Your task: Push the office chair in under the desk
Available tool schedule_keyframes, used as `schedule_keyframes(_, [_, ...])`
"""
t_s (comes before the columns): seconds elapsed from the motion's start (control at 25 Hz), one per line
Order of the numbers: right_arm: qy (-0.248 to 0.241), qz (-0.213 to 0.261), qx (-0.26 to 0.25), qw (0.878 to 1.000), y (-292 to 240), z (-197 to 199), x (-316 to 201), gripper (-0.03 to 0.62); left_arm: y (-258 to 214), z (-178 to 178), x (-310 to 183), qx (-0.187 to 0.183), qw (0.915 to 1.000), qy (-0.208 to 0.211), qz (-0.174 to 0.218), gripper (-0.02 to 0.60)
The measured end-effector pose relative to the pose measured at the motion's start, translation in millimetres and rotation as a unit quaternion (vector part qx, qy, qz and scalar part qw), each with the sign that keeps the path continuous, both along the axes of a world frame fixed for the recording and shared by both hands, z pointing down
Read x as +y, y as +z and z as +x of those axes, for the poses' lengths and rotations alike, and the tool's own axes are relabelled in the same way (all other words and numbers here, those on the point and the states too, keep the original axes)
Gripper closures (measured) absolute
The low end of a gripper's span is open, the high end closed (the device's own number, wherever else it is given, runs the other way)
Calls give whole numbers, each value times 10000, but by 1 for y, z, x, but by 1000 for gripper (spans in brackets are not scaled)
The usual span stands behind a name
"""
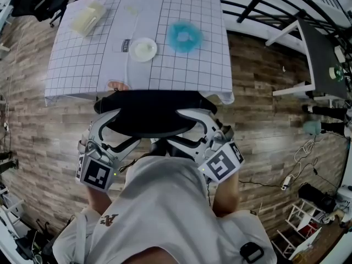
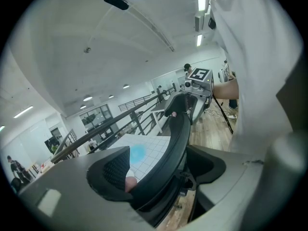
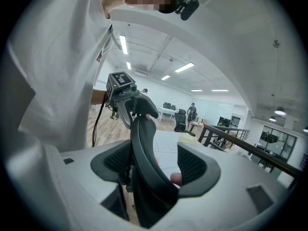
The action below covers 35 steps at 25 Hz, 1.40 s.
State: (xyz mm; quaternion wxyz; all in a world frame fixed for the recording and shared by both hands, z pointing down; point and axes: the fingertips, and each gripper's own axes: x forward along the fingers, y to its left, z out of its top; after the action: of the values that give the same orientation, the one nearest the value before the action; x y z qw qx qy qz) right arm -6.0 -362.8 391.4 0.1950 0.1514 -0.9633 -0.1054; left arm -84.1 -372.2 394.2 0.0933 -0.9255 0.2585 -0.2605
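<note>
Clamping the backrest of the office chair (image 1: 148,113) in the jaws of my left gripper (image 2: 161,170) and right gripper (image 3: 154,165), I should push evenly; it stands at the near edge of the surface (image 1: 82,54).

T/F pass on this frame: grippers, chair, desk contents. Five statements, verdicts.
The left gripper and right gripper both have the office chair backrest between their jaws. True.
The desk is bare wood. False: a grid cloth covers it.
A blue fuzzy item lies on the desk. True.
The white dish is on the floor. False: it is on the desk.
The chair stands far from the desk. False: its backrest is at the desk's near edge.
</note>
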Motion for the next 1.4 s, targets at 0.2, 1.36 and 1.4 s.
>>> schedule_keyframes(0.2, [-31,-6,-20,10000,1,3,-3,286,0,3,-3,23,10000,-14,22,210])
schedule_keyframes(1.36, [122,-46,185,9997,0,7,5,286,-6,7,6,193,9997,-70,92,207])
schedule_keyframes(1.4, [130,-39,193,9997,0,7,5,287,-8,6,7,228,9997,-67,77,207])
